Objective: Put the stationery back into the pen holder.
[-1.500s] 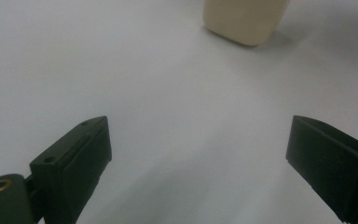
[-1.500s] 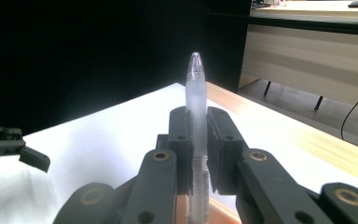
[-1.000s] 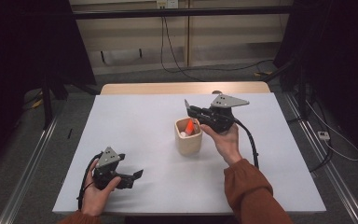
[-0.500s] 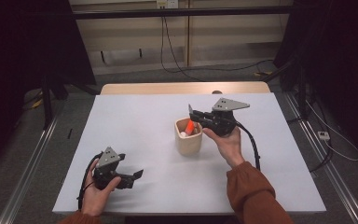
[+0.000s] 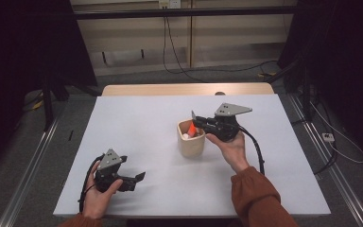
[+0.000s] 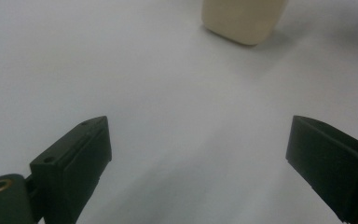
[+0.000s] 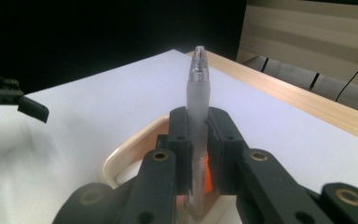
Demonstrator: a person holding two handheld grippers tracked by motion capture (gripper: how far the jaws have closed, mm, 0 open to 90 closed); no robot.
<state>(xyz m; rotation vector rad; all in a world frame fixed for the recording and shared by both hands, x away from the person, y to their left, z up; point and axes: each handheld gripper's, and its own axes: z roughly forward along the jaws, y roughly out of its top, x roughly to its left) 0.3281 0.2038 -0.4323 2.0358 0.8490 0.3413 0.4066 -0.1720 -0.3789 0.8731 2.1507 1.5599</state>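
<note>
A beige cup [image 5: 190, 144] stands near the middle of the white table [image 5: 137, 118]. My right gripper [image 5: 196, 124] hovers over the cup's right rim, shut on a frosted translucent pen [image 7: 198, 88] with an orange part low down [image 5: 190, 130]. In the right gripper view the pen rises between the jaws [image 7: 198, 128], its clear tip up, above the cup's rim [image 7: 121, 156]. My left gripper [image 5: 135, 181] rests at the table's front left, open, with nothing between its jaws [image 6: 198, 158]. Farther off in that view stands the cup [image 6: 242, 21].
A wooden strip [image 5: 184, 89] runs along the table's far edge. Black cables [image 5: 260, 156] trail from the right gripper across the table. Metal rails [image 5: 33, 156] flank the table on the floor. The left gripper [image 7: 23, 105] also shows at the left of the right gripper view.
My right gripper, still shut on the pen, has shifted slightly lower in the picture, closer over the cup. The left gripper has stayed where it was.
</note>
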